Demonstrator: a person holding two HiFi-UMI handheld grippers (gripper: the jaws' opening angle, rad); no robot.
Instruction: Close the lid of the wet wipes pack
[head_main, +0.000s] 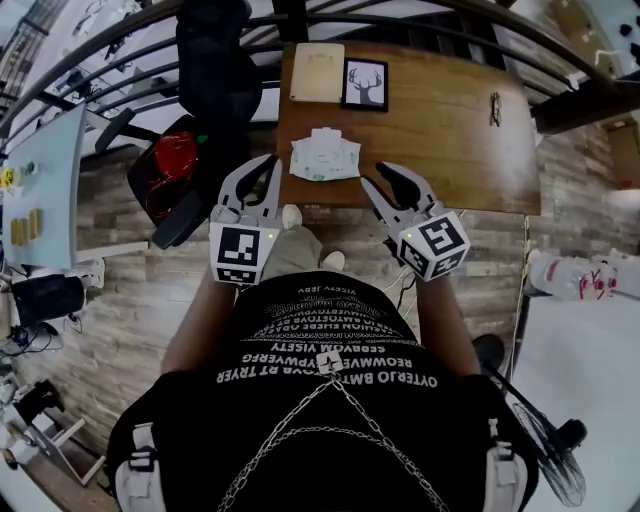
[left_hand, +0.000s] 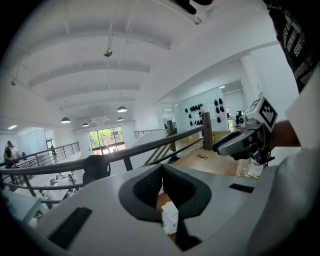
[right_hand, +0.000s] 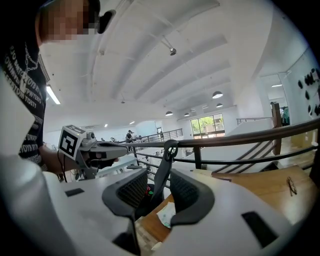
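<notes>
Approach: left hand-held gripper (head_main: 268, 165) pressed together, right hand-held gripper (head_main: 375, 177) spread (empty), both hovering off bench (head_main: 450, 130) near edge. Next: pressing wet wipes pack (head_main: 325, 160) lid (head_main: 326, 137), probably open.

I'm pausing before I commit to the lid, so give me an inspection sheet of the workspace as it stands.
Surface: wooden table, mostly bare.
Job's things: wet wipes pack near the table's front edge, untouched; lid state too small to tell.
Clutter: tan notebook and framed deer picture at the far edge; small object far right.
Grippers: left gripper, fingers together, empty; right gripper, fingers apart, empty; both short of the pack.
Cables: nothing seen.
Surroundings: black chair left of the table; railing behind it.
</notes>
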